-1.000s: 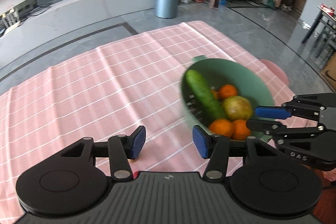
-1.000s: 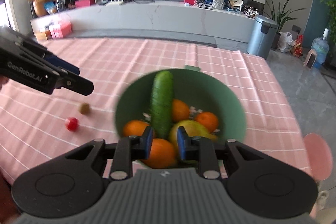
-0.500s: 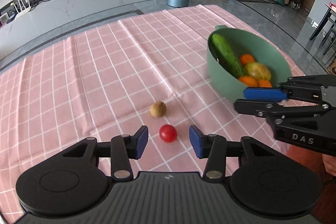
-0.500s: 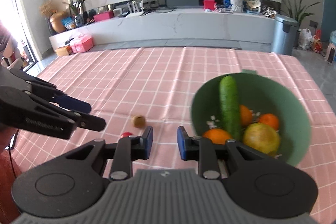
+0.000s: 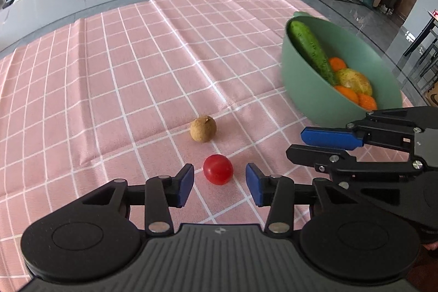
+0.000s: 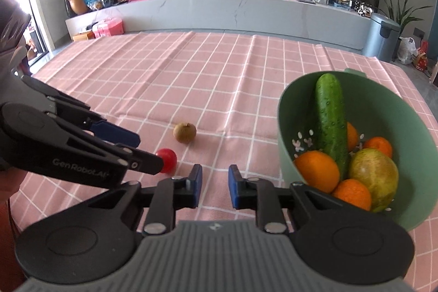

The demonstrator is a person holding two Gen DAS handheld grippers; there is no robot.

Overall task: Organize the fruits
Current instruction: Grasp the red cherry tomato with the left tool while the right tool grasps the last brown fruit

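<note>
Now closer to cherry tomato (image 5: 218, 169), left gripper (image 5: 219, 184) wide open, empty, straddling it; small, smooth, squashable: pinch gently across middle.

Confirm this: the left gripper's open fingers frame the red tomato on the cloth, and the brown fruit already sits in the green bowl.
Not quite. The brown fruit lies on the pink checked cloth, outside the green bowl, as the left wrist view shows. The left gripper is open around the red tomato.
</note>
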